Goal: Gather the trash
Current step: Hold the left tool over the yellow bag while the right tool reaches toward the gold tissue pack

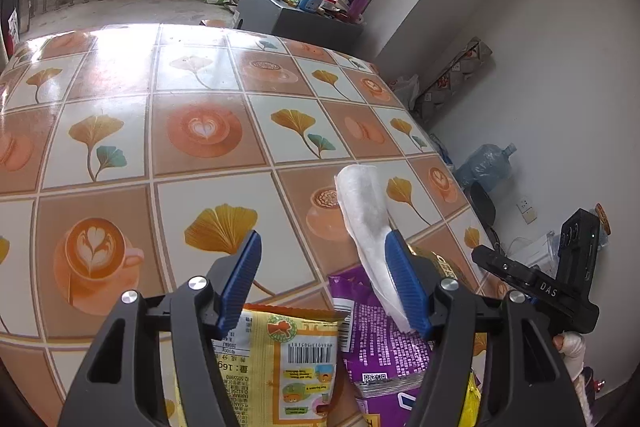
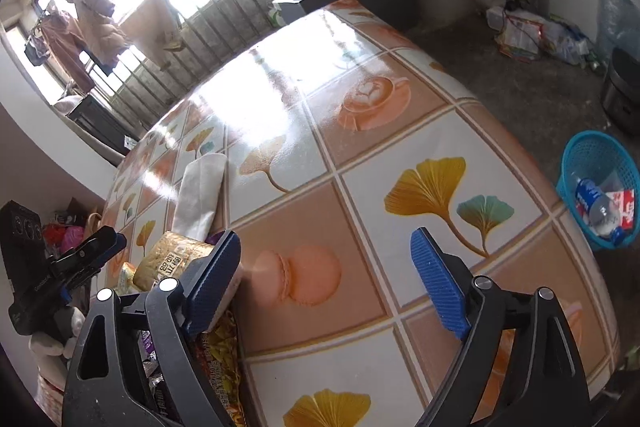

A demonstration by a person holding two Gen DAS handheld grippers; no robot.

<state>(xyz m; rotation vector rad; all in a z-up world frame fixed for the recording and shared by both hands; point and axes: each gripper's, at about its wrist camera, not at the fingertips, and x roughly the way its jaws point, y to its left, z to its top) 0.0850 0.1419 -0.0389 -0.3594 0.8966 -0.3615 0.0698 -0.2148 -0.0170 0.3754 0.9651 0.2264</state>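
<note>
Snack wrappers [image 1: 304,359] and a white tissue [image 1: 368,227] lie on the worktop [image 1: 160,131]; the basket [image 2: 600,187] sits at 3 o'clock. Left gripper [image 1: 322,281] and right gripper [image 2: 326,277] fingers gape, holding nothing.

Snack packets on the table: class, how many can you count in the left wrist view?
3: a yellow packet nearest the camera, a purple packet beside it, and a gold packet largely hidden behind the gripper finger. More may be hidden below.
</note>
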